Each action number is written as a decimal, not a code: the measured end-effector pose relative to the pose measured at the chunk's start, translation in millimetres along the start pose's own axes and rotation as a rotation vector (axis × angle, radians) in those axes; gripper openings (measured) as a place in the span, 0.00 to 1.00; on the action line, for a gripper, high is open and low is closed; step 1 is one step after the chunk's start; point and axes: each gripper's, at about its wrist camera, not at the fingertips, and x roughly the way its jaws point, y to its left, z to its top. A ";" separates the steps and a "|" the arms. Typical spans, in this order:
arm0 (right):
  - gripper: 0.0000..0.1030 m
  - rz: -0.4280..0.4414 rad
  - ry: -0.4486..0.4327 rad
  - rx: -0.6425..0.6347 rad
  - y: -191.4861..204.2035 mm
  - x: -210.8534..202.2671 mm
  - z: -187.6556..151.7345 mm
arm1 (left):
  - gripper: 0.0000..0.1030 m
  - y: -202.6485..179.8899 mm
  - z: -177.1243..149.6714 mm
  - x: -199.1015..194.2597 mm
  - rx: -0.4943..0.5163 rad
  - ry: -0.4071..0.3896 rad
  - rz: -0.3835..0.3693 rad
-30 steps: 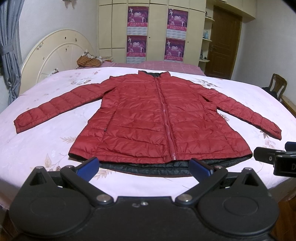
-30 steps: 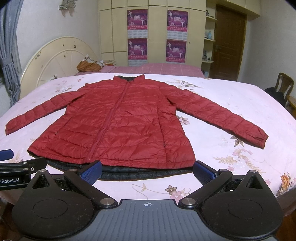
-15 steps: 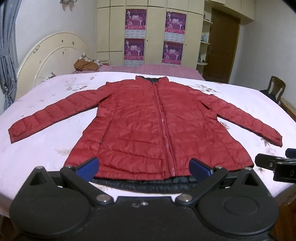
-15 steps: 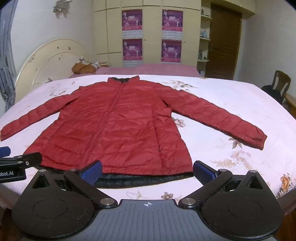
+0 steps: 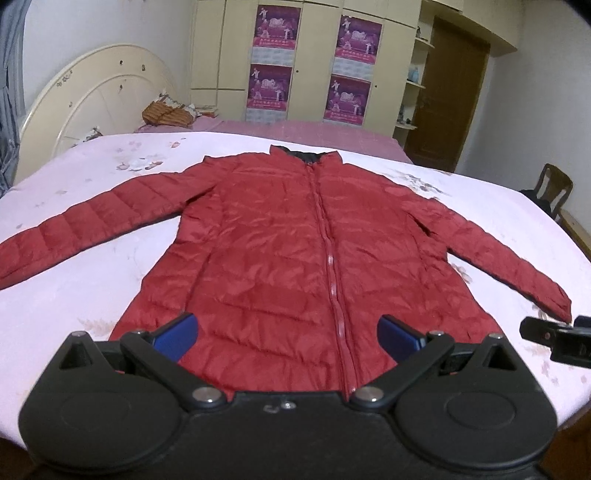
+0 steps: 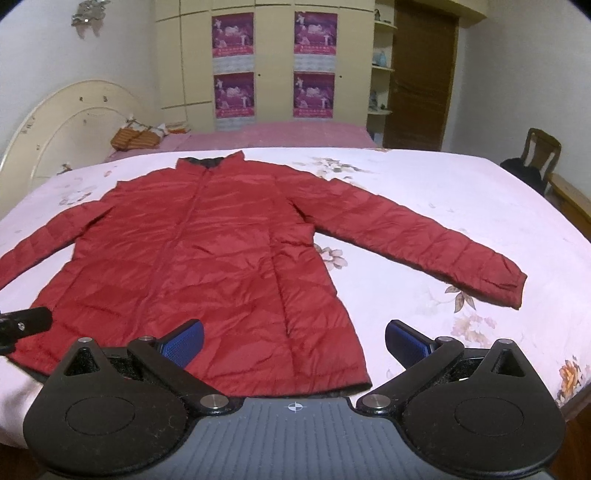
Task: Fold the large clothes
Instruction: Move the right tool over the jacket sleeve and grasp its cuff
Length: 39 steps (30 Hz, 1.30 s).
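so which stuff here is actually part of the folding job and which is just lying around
Part of the job:
red puffer jacket, spread flat and zipped
bed it lies on
left tool, open
right tool, open

Just lying about:
woven basket by the headboard
wooden chair with dark clothing
wardrobe posters

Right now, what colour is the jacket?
Red, with a dark lining at the collar; the jacket shows best in the right wrist view.

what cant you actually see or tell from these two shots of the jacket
- Red jacket hem: left wrist view, hidden behind the left claw.
- Left sleeve cuff: both views, cut off by the left edge.
- Posters: print too small to read.
- Right claw: contact with the jacket unclear.
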 end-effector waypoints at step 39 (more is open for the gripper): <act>0.99 -0.296 -0.068 0.680 -171.6 127.0 28.7 | 0.86 18.6 74.9 158.4 0.092 0.002 -0.138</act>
